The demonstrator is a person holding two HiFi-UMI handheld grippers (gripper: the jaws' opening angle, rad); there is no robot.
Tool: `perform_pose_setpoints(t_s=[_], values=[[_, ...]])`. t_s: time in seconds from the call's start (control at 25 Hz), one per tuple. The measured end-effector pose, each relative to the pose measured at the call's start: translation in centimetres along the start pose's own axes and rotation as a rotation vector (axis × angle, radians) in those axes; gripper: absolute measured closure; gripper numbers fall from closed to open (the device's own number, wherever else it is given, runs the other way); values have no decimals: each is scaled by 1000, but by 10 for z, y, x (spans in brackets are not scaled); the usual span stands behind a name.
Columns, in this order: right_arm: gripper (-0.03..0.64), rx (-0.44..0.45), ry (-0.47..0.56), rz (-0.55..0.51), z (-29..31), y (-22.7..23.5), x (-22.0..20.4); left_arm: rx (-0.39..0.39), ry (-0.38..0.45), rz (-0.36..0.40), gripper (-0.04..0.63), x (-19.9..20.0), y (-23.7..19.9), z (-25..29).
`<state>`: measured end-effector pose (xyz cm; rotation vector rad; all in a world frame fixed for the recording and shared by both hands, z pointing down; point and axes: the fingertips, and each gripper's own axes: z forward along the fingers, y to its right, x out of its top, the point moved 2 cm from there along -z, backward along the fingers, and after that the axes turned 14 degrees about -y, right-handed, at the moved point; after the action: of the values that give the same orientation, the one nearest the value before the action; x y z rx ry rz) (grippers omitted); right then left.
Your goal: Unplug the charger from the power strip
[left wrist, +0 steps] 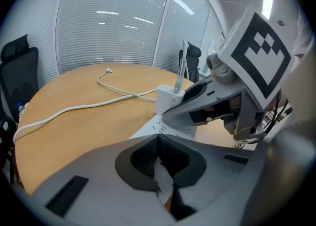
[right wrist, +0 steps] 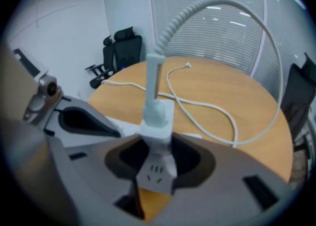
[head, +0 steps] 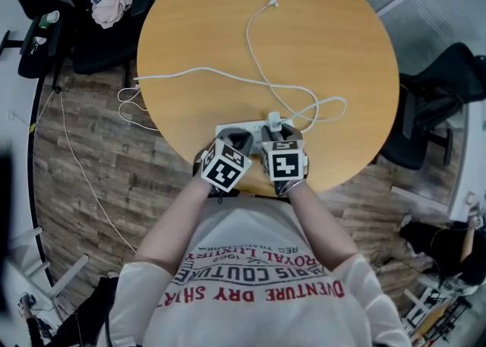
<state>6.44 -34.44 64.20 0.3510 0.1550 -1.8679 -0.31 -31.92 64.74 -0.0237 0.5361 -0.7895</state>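
Note:
A white power strip (head: pixel 237 132) lies near the front edge of the round wooden table (head: pixel 319 42). A white charger (head: pixel 273 121) stands plugged into it, and its cable (head: pixel 254 64) runs off across the table. In the right gripper view the charger (right wrist: pixel 158 116) stands upright between the wide jaws of my right gripper (right wrist: pixel 158 143), with a gap on each side. My left gripper (left wrist: pixel 158 143) has its pads together, tips down on the strip (left wrist: pixel 148 130) just left of the charger (left wrist: pixel 168 100). In the head view both grippers sit side by side over the strip, left (head: pixel 238 142) and right (head: pixel 278 136).
A second white cable (head: pixel 175 76) runs off the table's left edge to the wood floor. Black office chairs stand at the far left (head: pixel 106 26) and at the right (head: pixel 437 106). Blinds and glass walls stand behind the table.

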Motion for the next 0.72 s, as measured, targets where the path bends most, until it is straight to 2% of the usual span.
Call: perform_pose_setpoints(t_s=[0.36,0.48,0.6,0.72], values=[[459,-32,8,28,-7,1,-7,-8,-2,5,561,1,1,2],[462,-44,60,25,-17,1,0,-6,3,12,561,3,-1,2],[462,-96,131,-45,-31,1,15,-7,-2,12,561,2,-2,1],[462,-82,137,-30,-35,4,16,-3,-3,10,561,1,-2,2]])
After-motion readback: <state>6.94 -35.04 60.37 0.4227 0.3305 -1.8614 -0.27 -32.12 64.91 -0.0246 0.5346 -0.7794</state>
